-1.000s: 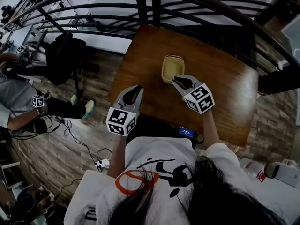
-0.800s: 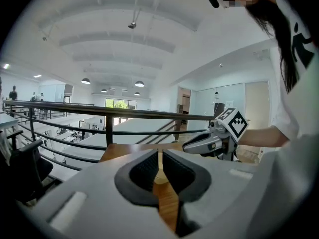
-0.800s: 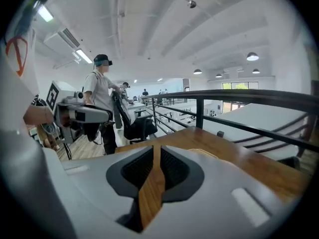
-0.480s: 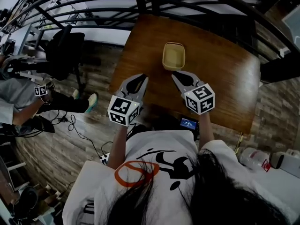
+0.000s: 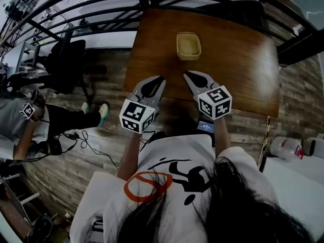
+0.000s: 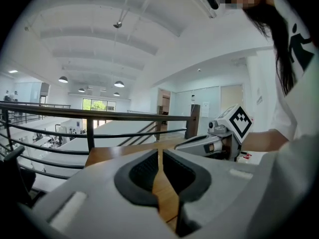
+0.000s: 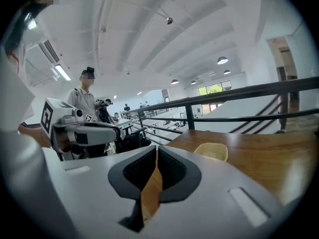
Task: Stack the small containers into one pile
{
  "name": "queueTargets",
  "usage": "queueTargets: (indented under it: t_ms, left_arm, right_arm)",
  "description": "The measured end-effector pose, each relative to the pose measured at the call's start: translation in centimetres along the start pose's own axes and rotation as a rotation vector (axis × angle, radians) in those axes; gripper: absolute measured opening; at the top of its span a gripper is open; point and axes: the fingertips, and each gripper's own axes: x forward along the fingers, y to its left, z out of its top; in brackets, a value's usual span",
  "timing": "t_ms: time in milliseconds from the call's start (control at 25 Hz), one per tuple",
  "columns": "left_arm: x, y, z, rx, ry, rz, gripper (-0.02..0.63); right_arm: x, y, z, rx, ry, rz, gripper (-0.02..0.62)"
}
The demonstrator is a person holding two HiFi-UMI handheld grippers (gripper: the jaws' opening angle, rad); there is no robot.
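The right gripper's jaws have just been closing and stand all but together, only a thin slit between the dark pads and nothing in it. The left gripper's jaws are likewise drawn together and empty. Both are released from any load and held side by side in the air over the near edge of the wooden tabletop, tips pointing away from the person and tilted slightly down, each with its black-and-white marker cube toward the person's body.

Straight ahead of the right jaws, well apart from them, a small cream plastic container sits upright on the tabletop, open side up. From the left jaws it lies ahead and off to the right. In the right gripper view it shows just right of the jaw tips, farther along the wood. Whether it is one container or several nested cannot be told. Nothing touches it.

Beyond the far edge of the tabletop, past the container, runs a black metal railing. Left of the left jaws, on the wood-plank floor, stands a black office chair, and farther left a seated person shows at the picture's edge. To the right of the right jaws, past the tabletop's corner, a clear plastic jug lies near a white surface.
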Motion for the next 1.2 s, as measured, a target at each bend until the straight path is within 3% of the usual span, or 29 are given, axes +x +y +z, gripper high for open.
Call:
queueTargets:
  t_ms: [320, 520, 1200]
  left_arm:
    - [-6.5, -2.2, -1.6, 0.027, -0.01, -0.098, 0.005]
    - [-8.6, -2.9, -2.6, 0.038, -0.014, -0.138, 0.005]
    - [-11.0, -8.4, -2.3, 0.082, -0.042, -0.236, 0.005]
  right_arm:
    - [-2.2, 7.6, -2.0, 0.059, -0.05, -0.085, 0.023]
    - [-2.9, 10.2, -3.1, 0.074, -0.064, -0.118, 0.023]
    - [-8.6, 12.5, -5.0, 0.056, -0.063, -0.205, 0.023]
